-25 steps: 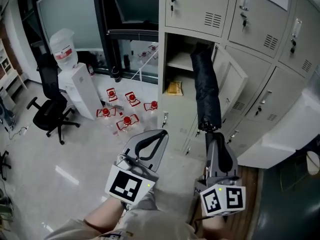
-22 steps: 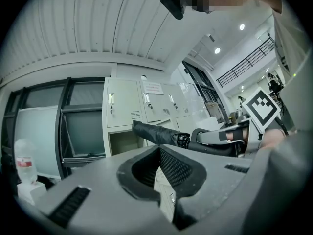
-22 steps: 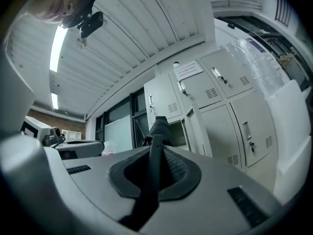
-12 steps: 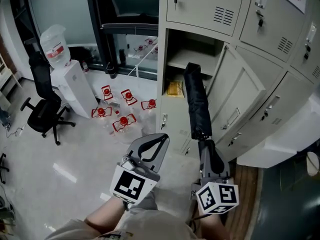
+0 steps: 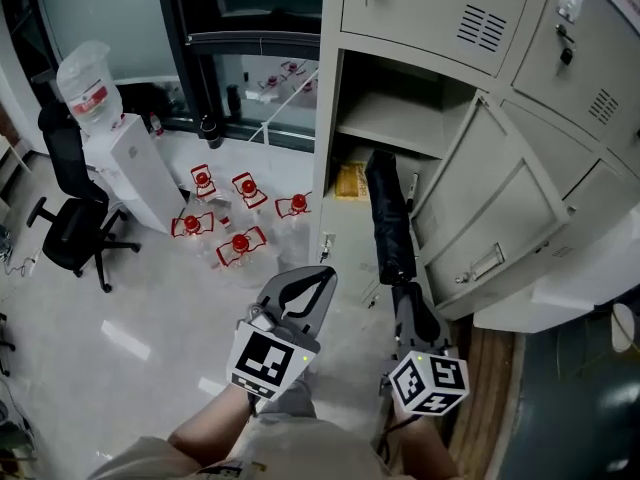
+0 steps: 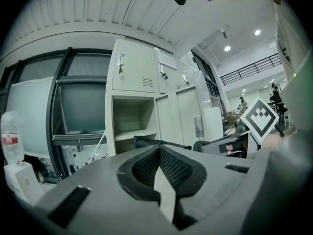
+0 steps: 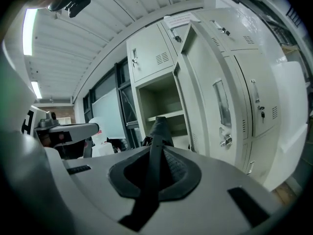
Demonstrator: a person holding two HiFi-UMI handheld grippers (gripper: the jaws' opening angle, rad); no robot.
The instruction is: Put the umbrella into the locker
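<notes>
Umbrella (image 5: pixel 386 218), one, clamped in right gripper (image 5: pixel 401 288) fingers; left gripper (image 5: pixel 322 274) fingers closed, empty.

Your umbrella (image 5: pixel 388 218) is plain black against the pale grey-beige locker (image 5: pixel 420 28). The left gripper (image 5: pixel 320 274) and right gripper (image 5: pixel 405 293) are both grey, and each carries black-and-white square markers (image 5: pixel 262 363). At nine o'clock from the umbrella's top lies a yellow packet (image 5: pixel 349 180). At ten o'clock from your left gripper, clear bottles (image 5: pixel 240 241) with red caps stand on the glossy light-grey floor (image 5: pixel 120 308). Beyond them are a white dispenser (image 5: pixel 130 173) and a black chair (image 5: pixel 65 223).
</notes>
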